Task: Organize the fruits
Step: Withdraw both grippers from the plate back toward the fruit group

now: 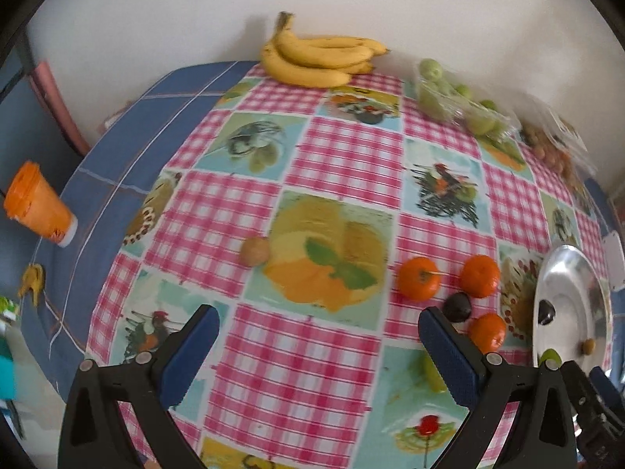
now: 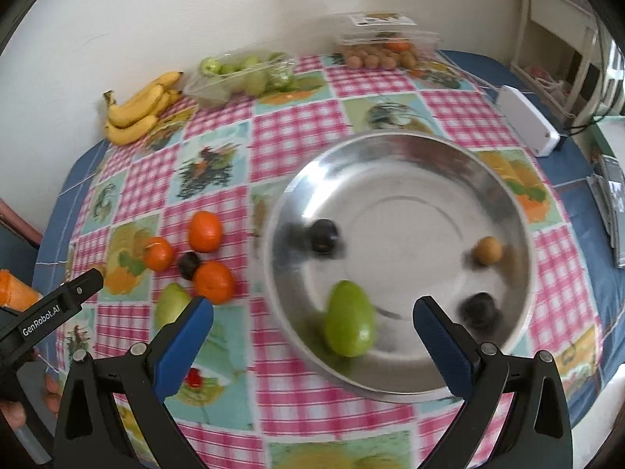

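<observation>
Left hand-held gripper (image 1: pixel 318 336) spread wide and empty, fingers (image 1: pixel 195 348) pointing forward and down; right hand-held gripper (image 2: pixel 312 328) likewise agape and empty, with fingertips of a hand (image 2: pixel 52 389) gripping the left tool.

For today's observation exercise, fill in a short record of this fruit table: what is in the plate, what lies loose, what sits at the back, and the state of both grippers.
plate: metal; holds a green fruit, two dark fruits, one small brown fruit
loose on cloth: three oranges, one dark fruit, one green fruit, one brown fruit
back by wall: bananas, two clear fruit packs
left gripper: open, empty
right gripper: open, empty, over the plate's near edge
</observation>
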{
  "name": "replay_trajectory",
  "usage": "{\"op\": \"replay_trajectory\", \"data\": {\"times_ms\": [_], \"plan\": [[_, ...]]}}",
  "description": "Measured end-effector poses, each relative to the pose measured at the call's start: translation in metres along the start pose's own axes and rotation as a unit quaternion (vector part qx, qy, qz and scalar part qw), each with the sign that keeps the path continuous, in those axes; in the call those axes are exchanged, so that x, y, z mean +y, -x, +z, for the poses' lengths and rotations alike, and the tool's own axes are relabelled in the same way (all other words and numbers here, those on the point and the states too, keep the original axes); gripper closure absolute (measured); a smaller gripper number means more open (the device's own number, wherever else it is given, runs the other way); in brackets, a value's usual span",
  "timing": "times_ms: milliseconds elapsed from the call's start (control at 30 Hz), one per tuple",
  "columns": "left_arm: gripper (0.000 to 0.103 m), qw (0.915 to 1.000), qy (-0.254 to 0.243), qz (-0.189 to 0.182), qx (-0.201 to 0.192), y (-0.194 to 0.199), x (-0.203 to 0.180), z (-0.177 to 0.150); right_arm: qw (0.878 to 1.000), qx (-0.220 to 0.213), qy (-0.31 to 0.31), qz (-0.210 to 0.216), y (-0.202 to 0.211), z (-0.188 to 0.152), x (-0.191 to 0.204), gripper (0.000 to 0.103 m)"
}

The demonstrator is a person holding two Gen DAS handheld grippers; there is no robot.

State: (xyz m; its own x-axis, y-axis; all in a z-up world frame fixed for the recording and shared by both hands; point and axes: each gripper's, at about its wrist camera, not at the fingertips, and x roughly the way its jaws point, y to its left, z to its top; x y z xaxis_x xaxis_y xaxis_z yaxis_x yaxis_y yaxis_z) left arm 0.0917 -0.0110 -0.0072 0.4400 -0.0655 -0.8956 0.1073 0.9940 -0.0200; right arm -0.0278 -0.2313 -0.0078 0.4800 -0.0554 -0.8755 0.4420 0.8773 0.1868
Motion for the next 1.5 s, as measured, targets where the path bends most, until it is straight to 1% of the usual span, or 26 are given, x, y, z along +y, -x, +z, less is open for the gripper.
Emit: {"op": "replay_trajectory", "data": {"times_ms": [167,400,600,833,933,1100,1233,1400,1500], "plan": [[0.0,0.9995,0.031,-0.003,-0.004,-0.001,0.031,0.003,1.0,-0.001,0.013,0.019,-0.006,-0.002,0.027,0.001],[0.0,0.9988,0.042,-0.003,-0.023,0.0,0.061,0.007,0.999,0.004,0.017,0.047,-0.014,-0.006,0.057,0.001],[0.0,0.9976,0.062,-0.027,-0.015,-0.011,0.079,0.007,0.997,0.013,0.035,0.063,-0.023,-0.013,0.08,0.001],[0.0,0.9977,0.052,-0.043,0.002,-0.027,0.077,0.006,0.995,0.045,0.034,0.077,-0.042,-0.017,0.086,0.001],[0.0,0.9981,0.036,-0.05,0.009,-0.033,0.07,0.007,0.995,0.052,0.035,0.076,-0.048,-0.018,0.088,0.001],[0.0,0.999,0.011,-0.04,0.019,-0.042,0.061,0.006,0.994,0.07,0.032,0.075,-0.059,-0.019,0.089,0.001],[0.001,0.9984,0.021,-0.045,0.028,-0.049,0.064,0.006,0.994,0.075,0.034,0.066,-0.064,-0.02,0.091,0.001],[0.001,0.9961,0.044,-0.069,0.035,-0.054,0.073,0.008,0.995,0.079,0.027,0.049,-0.066,-0.02,0.092,0.001],[0.007,0.9945,0.057,-0.082,0.034,-0.055,0.079,0.013,0.996,0.075,0.02,0.048,-0.064,-0.019,0.09,0.002]]}}
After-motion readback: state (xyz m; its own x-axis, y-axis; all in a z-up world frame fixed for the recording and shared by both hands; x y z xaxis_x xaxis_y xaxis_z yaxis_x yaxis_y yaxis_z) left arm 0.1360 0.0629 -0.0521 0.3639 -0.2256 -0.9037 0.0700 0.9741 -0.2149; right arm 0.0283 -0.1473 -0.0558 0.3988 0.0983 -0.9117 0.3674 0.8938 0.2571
